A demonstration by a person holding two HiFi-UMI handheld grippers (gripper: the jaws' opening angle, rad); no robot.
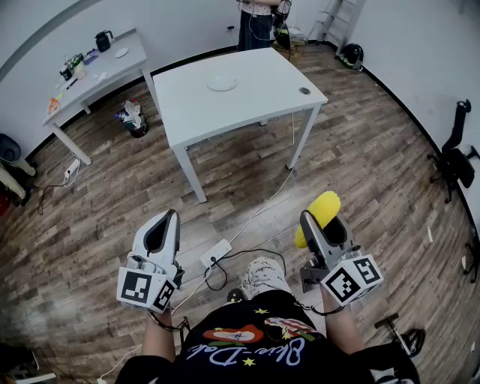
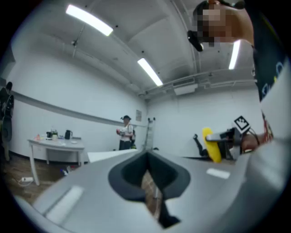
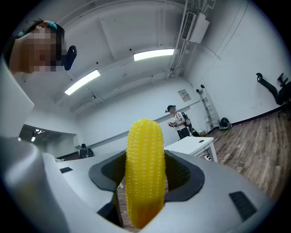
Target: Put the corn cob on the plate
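A yellow corn cob (image 1: pixel 320 213) stands upright between the jaws of my right gripper (image 1: pixel 324 220), which is shut on it; in the right gripper view the corn cob (image 3: pixel 144 173) fills the gap of that gripper (image 3: pixel 144 184). My left gripper (image 1: pixel 166 222) is held level beside it, jaws together and empty. From the left gripper view the corn cob (image 2: pixel 212 143) shows off to the right. A small white plate (image 1: pixel 222 83) lies on the white table (image 1: pixel 255 101) well ahead of both grippers, across open wooden floor.
A power strip (image 1: pixel 216 253) with cables lies on the floor just ahead. A second table (image 1: pixel 101 71) with a kettle and clutter stands at back left. A person (image 1: pixel 259 19) stands behind the white table. An office chair (image 1: pixel 454 157) is at right.
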